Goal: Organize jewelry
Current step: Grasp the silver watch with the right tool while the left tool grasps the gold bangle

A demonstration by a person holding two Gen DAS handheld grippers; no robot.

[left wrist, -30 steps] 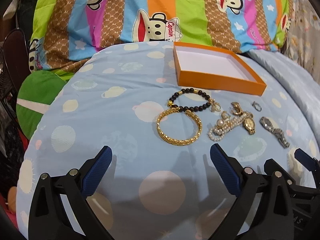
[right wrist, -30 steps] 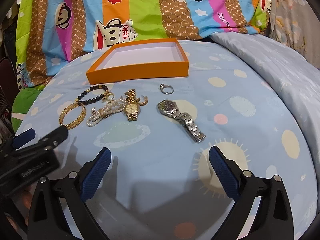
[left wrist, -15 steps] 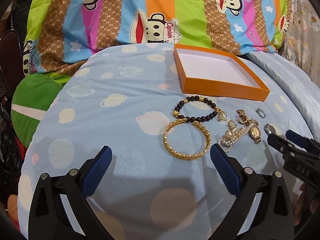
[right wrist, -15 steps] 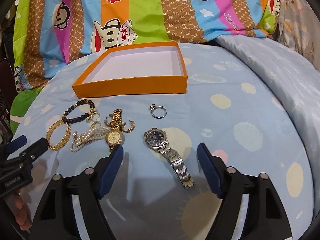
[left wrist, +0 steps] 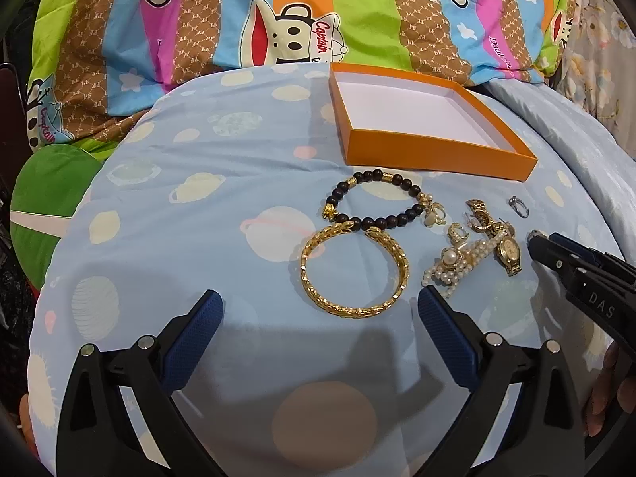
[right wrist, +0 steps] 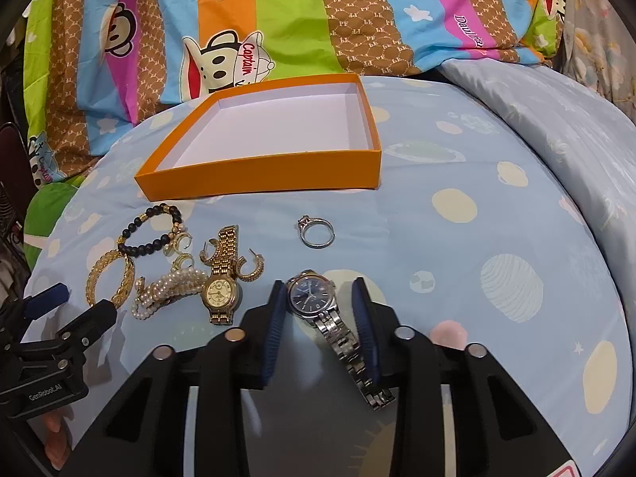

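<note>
The fingers [right wrist: 274, 334] of the right gripper [right wrist: 320, 338] stand partly closed on either side of the silver watch [right wrist: 318, 302], straddling its blue-dialled case and the upper links of its band; whether the pads already press the metal cannot be told, so the watch reads as framed rather than firmly held. It lies flat on the bed [right wrist: 457, 278], on the blue planet-print sheet, with its band trailing back between the fingers, nearer to the camera than the empty orange box [right wrist: 258, 177] and the small silver ring [right wrist: 316, 231]. The watch is probably the heaviest piece here: a rigid, smooth case on a jointed steel band that will droop and swing once lifted. The case, taken across its sides, looks the surest hold, since polished links could slide between the pads and the soft bedding gives underneath. The left gripper [left wrist: 318, 338] hangs with its fingers spread wide and holding nothing, just short of the gold bangle [left wrist: 353, 272], which is stiff and easy to pinch by its rim. The black bead bracelet [left wrist: 373, 202], the pearl strand [left wrist: 457, 264] and the gold watch [left wrist: 507, 252] lie touching or tangled, so lifting one may drag its neighbours.
</note>
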